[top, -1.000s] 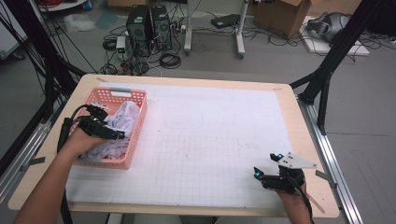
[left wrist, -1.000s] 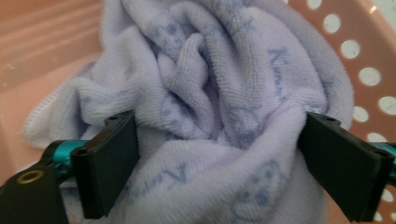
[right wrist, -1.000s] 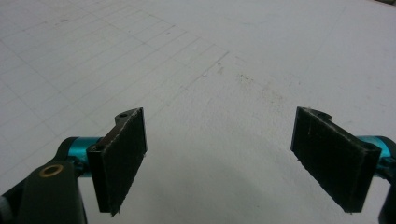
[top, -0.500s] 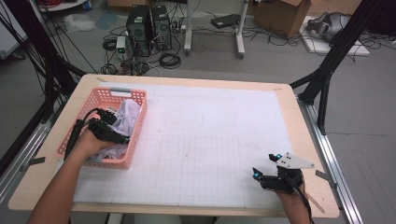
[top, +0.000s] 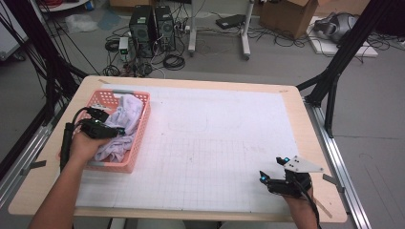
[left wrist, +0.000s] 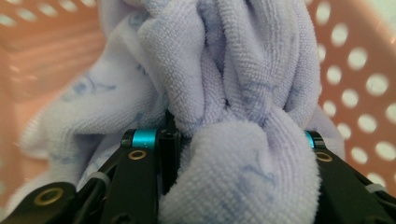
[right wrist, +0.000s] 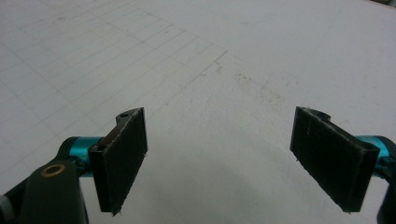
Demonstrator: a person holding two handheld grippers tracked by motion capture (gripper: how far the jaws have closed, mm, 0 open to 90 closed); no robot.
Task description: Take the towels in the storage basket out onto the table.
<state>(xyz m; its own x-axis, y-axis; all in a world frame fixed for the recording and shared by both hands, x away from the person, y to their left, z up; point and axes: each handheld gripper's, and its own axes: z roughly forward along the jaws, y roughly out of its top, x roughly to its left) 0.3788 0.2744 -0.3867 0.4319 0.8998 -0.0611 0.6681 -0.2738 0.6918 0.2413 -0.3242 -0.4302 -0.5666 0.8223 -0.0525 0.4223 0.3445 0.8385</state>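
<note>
While my left claw (left wrist: 224, 154), its jaws just closing, pinched a towel (top: 125, 125) fold, lifting risked dragging the basket (top: 139, 138); my right claw (right wrist: 233, 158) stood spread.

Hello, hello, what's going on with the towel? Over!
Left gripper fingers just closed on the purple towel in the pink basket. Right gripper open, idle over the table. Nothing blocking.

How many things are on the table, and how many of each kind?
Pink baskets: 1, the basket
Purple towels: 1, the towel, bunched inside the basket
Tongs: 2, the left tongs closed on the towel, the right tongs open over the white mat
Mats: 1
Total: 5
</note>
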